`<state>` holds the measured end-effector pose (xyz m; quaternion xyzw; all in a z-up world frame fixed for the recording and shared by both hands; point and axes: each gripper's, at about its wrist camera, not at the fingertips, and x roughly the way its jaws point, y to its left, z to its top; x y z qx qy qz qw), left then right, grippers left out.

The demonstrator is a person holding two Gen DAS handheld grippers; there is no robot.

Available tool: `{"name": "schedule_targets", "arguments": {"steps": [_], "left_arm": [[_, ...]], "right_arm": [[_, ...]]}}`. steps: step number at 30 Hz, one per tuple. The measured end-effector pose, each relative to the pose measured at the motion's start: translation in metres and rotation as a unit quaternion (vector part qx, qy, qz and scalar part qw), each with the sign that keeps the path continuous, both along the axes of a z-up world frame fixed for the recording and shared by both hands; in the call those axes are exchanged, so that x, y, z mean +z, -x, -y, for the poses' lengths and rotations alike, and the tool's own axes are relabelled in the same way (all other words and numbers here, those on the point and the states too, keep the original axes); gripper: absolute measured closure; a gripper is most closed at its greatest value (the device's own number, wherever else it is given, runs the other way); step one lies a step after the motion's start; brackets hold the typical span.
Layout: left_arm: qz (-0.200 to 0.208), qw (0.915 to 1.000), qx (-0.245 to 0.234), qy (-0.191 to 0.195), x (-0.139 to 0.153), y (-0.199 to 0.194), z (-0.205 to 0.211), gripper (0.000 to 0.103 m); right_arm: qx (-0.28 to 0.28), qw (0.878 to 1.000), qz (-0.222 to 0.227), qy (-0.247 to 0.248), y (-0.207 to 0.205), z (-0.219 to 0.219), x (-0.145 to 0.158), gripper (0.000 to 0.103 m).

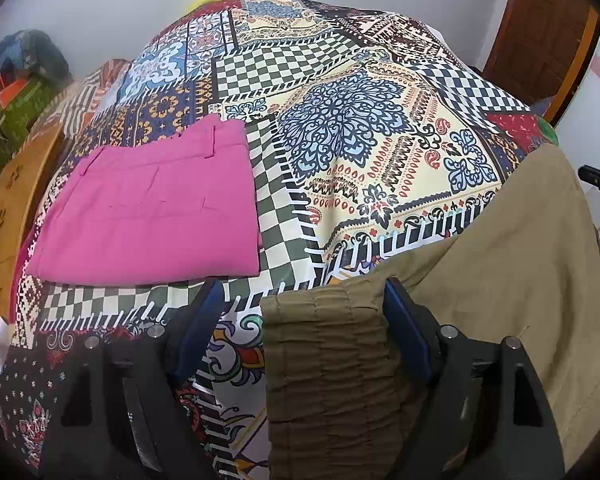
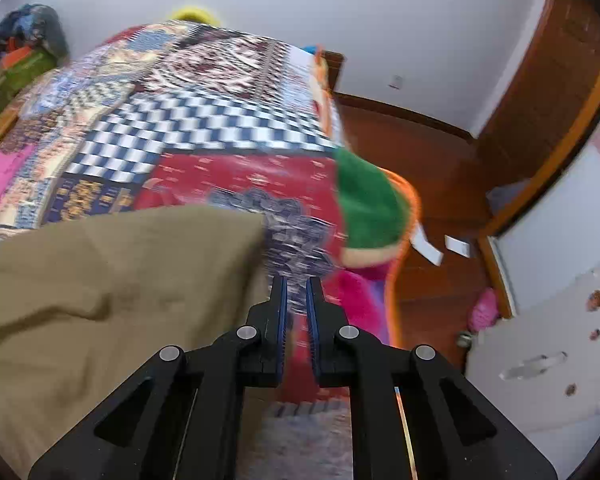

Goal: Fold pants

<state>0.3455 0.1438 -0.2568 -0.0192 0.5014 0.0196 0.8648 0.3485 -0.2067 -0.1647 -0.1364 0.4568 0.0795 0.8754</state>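
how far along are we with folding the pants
Done: the pink pants lie folded flat on the patterned bedspread. In hand: the khaki pants are spread out unfolded, and the left hand-held gripper is open around their elastic waistband. The right hand-held gripper holds nothing beside the cloth. Left: folding the khaki pair.

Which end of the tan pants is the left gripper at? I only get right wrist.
Observer: The gathered elastic waistband lies between the left gripper's wide-open fingers, not pinched.
Operator: Anything else on the bed?
Observer: Pink pants, already folded flat, lie on the bedspread left of the tan pants, not touching them.
Operator: Can you see my right gripper from there?
Observer: Only a black tip at the left view's right edge; in your view the right gripper is nearly shut, holding nothing.
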Motion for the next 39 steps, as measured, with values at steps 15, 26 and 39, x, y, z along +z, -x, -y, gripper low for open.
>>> {"name": "schedule_targets", "arguments": {"steps": [15, 26, 39], "left_arm": [[0.000, 1.0000, 0.008, 0.006, -0.001, 0.001, -0.004, 0.020], [0.008, 0.9987, 0.048, -0.015, 0.008, 0.005, -0.009, 0.020], [0.056, 0.9961, 0.065, -0.024, 0.086, 0.055, -0.015, 0.018]], "right_arm": [[0.064, 0.989, -0.094, -0.092, 0.004, -0.039, -0.031, 0.097], [0.038, 0.998, -0.056, 0.010, 0.028, -0.009, -0.017, 0.096], [0.080, 0.992, -0.029, -0.089, 0.094, -0.016, 0.053, 0.075]]}}
